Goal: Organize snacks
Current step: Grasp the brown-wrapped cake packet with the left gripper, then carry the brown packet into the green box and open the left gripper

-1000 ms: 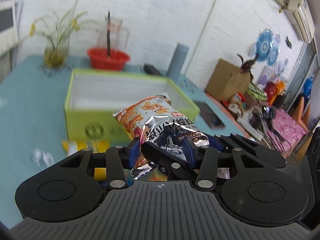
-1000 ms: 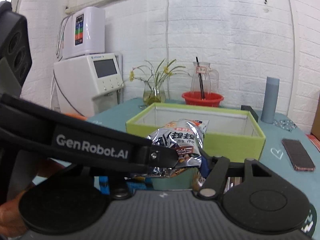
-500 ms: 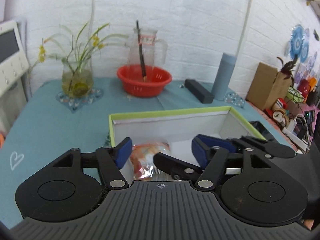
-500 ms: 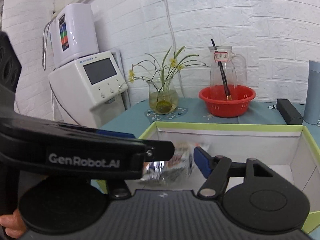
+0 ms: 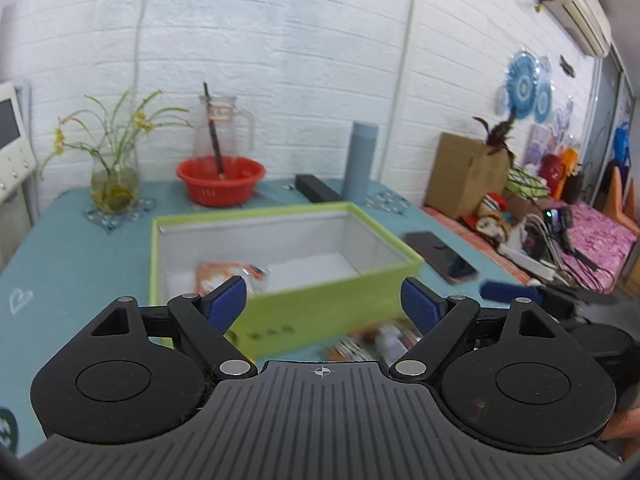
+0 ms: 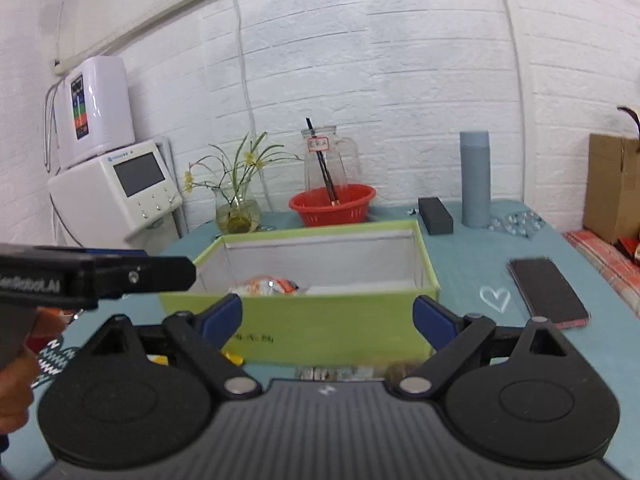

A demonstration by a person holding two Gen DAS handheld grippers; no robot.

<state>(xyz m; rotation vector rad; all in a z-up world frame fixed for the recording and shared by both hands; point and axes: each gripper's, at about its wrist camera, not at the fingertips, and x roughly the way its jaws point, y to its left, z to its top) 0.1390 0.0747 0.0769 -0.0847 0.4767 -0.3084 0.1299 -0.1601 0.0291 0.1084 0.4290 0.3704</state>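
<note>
A green box [image 5: 320, 312] with a white inside stands on the teal table. An orange and silver snack packet [image 5: 228, 274] lies in its near left corner, and the right wrist view shows the packet [image 6: 268, 285] over the box's [image 6: 320, 330] front wall. My left gripper [image 5: 324, 302] hangs just in front of the box, jaws opening, nothing between them. My right gripper [image 6: 328, 316] is also in front of the box, jaws opening and empty. More snack packets [image 5: 380, 340] lie blurred on the table before the box.
Behind the box stand a red basin [image 5: 220, 180] with a glass jug, a flower vase [image 5: 114, 184], a grey bottle [image 5: 362, 164] and a black block [image 5: 318, 194]. A phone [image 6: 548, 294] lies right of the box. A white appliance [image 6: 116, 192] stands at the left, a cardboard box [image 5: 464, 176] at the right.
Both grippers held the snack packet over the box and let it go; it now lies inside. Both have drawn back to the box's front with wider jaws.
</note>
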